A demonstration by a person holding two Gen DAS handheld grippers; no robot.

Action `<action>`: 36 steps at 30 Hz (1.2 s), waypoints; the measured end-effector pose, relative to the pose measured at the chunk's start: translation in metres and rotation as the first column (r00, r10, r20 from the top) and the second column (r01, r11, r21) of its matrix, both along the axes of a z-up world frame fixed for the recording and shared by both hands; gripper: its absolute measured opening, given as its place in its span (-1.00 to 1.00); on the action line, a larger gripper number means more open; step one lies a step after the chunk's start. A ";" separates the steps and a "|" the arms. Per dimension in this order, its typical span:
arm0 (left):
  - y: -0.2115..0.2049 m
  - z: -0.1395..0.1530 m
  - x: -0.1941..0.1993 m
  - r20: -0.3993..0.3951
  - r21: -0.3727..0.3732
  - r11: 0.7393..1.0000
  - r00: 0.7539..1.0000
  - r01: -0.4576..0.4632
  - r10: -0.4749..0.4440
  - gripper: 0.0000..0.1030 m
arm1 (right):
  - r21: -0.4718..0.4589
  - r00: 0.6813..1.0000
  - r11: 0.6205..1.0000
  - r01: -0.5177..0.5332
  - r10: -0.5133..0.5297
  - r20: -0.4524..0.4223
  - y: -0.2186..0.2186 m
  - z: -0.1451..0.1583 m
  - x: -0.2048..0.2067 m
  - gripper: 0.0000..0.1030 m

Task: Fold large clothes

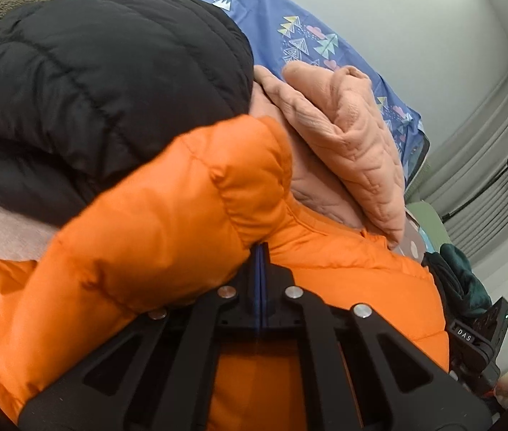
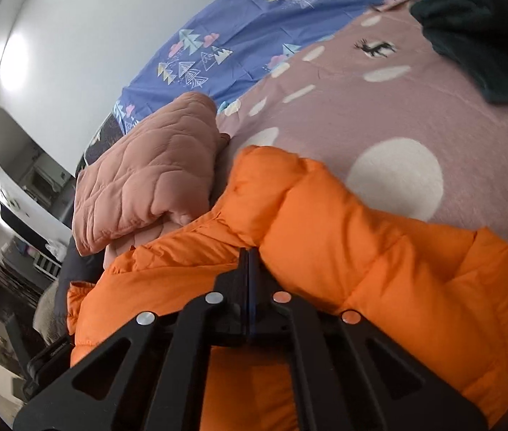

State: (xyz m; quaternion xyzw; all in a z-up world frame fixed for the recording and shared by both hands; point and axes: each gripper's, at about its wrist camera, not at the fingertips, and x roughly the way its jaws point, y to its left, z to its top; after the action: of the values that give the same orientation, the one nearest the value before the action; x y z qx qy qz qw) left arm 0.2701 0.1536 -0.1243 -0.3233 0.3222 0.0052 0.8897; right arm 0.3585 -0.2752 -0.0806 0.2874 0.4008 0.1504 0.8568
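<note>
Left gripper (image 1: 261, 251) clamped together on a fold of orange puffer jacket (image 1: 167, 215); right gripper (image 2: 248, 255) pinched likewise. Bunched over pink dotted blanket (image 2: 379, 115). Just beyond, touching: peach quilted garment (image 1: 354, 136). Black puffer jacket (image 1: 92, 82) alongside.

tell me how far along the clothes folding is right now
Done, it seems: the peach quilted jacket and the black puffer jacket lie bundled on the bed. In hand: the orange puffer jacket, pinched by both the left gripper and right gripper. Left: finishing its fold; the dark green garment looks unfolded.
</note>
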 end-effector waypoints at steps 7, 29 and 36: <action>-0.003 0.000 0.008 -0.048 -0.001 1.000 0.999 0.019 -0.019 -0.95 | -0.045 1.000 0.999 -0.008 0.007 -0.029 0.005 -0.001 0.002 -1.00; -0.017 0.109 -0.130 0.143 -0.002 0.981 0.971 0.194 -0.192 -0.20 | 0.353 0.961 0.899 0.259 -0.275 -0.005 -0.120 0.052 -0.238 -0.02; -0.078 0.120 -0.123 0.146 0.037 0.950 0.938 0.311 -0.313 -0.20 | 0.377 0.954 0.880 0.288 -0.300 -0.030 -0.112 0.043 -0.272 0.17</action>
State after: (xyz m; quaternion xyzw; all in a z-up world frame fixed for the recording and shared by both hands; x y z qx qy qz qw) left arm 0.1471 0.0757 -0.0038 -0.2615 0.3014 -0.1580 0.9032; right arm 0.0867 -0.3873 -0.0375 0.5017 0.3035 0.0972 0.8042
